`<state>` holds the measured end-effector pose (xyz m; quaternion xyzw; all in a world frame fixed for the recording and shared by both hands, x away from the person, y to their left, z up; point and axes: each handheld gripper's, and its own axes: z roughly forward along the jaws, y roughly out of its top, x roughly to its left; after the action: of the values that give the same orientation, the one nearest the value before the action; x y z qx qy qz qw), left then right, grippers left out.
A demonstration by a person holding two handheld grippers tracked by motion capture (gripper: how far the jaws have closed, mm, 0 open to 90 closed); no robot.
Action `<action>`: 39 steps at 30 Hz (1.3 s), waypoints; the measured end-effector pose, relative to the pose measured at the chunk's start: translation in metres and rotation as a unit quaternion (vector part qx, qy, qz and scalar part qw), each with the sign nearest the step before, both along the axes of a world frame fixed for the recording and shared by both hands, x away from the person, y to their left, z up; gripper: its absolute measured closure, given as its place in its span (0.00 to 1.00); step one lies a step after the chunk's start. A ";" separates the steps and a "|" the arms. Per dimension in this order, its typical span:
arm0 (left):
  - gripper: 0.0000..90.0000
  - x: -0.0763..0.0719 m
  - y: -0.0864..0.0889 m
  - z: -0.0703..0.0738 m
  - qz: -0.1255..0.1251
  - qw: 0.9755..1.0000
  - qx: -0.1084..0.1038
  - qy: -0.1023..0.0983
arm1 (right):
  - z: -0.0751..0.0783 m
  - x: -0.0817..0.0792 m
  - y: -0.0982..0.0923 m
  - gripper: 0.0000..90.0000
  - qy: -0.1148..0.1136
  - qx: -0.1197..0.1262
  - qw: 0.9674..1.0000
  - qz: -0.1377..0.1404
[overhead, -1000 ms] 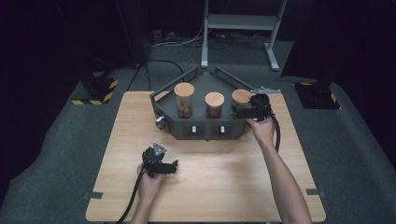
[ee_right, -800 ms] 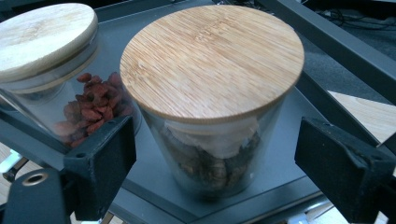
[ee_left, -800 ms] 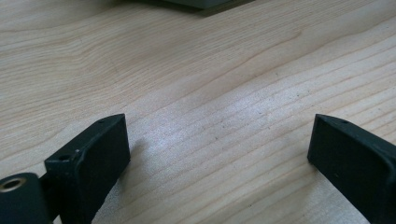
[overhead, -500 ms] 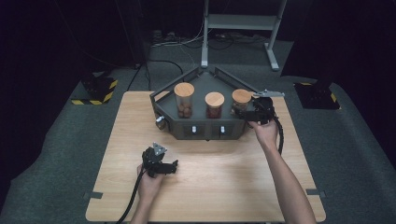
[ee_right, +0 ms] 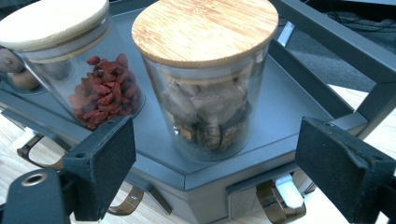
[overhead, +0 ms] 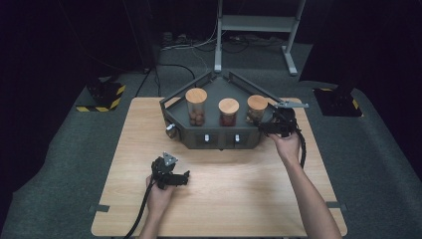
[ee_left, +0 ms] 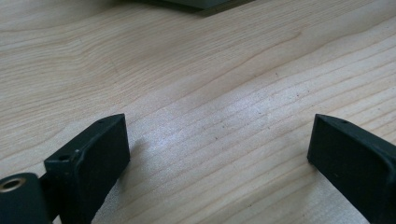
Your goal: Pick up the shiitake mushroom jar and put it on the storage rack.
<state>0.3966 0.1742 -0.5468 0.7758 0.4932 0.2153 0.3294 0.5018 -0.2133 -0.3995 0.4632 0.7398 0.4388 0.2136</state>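
A person sits at a wooden table (overhead: pixel 224 199) holding a two-jaw gripper in each hand. At the far side of the table stands a dark grey tray (overhead: pixel 219 89) with raised rails, and 3 glass jars with round wooden lids stand upright in a row on it. The right gripper (overhead: pixel 272 127) is held out at the tray's right end, level with the nearest jar (ee_right: pixel 205 93), which holds brown dried pieces. In the right gripper view its 2 black jaws stand wide apart on either side of that jar, short of the glass and touching nothing, apparently lined up so they could slide around the jar's body below the lid. The middle jar (ee_right: pixel 91 91), just beside it, holds small red dried berries, and the far jar (overhead: pixel 196 105) holds round brown nuts. The left gripper (overhead: pixel 180 177) rests low over the bare table near the person, well apart from the tray, its jaws open and empty, seemingly parked out of the way.
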 end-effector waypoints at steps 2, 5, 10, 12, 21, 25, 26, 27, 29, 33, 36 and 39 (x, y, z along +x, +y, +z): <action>0.06 0.000 0.000 0.000 0.000 1.000 0.000 0.000 | 0.000 -0.001 -0.001 0.14 0.001 0.001 1.000 0.000; 0.06 0.000 0.000 0.000 0.000 1.000 0.000 0.000 | 0.000 -0.005 -0.003 0.13 0.001 0.005 1.000 0.001; 0.06 0.000 0.000 0.000 0.000 1.000 0.000 0.000 | -0.001 -0.010 -0.007 0.13 0.000 0.008 1.000 0.001; 0.06 0.000 0.000 0.000 0.000 1.000 0.000 0.000 | -0.002 -0.011 -0.008 0.13 -0.001 0.009 1.000 0.002; 0.06 0.000 0.000 0.000 0.000 1.000 0.000 0.000 | -0.006 -0.022 -0.016 0.13 -0.007 0.012 1.000 -0.002; 0.06 0.000 0.000 0.000 0.000 1.000 0.000 0.000 | -0.008 -0.026 -0.017 0.14 -0.008 0.014 1.000 0.000; 0.06 0.000 0.000 0.000 0.000 1.000 0.000 0.000 | -0.008 -0.027 -0.017 0.14 -0.008 0.014 1.000 0.002; 0.06 0.000 0.000 0.000 0.000 1.000 0.000 0.000 | -0.009 -0.028 -0.017 0.14 -0.009 0.014 1.000 0.003; 0.06 0.000 0.000 0.000 0.000 1.000 0.000 0.000 | -0.010 -0.032 -0.017 0.14 -0.012 0.015 1.000 0.007; 0.06 0.000 0.000 0.000 0.000 1.000 0.000 0.000 | -0.012 -0.036 -0.018 0.14 -0.013 0.018 1.000 0.008; 0.06 0.000 0.000 0.000 0.000 1.000 0.000 0.000 | -0.015 -0.040 -0.020 0.14 -0.013 0.020 1.000 0.008; 0.06 0.000 0.000 0.000 0.000 1.000 0.000 0.000 | -0.019 -0.045 -0.023 0.14 -0.014 0.026 1.000 0.006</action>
<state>0.3966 0.1742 -0.5468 0.7760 0.4930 0.2153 0.3293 0.4573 -0.2360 -0.4181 0.4574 0.7282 0.4655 0.2094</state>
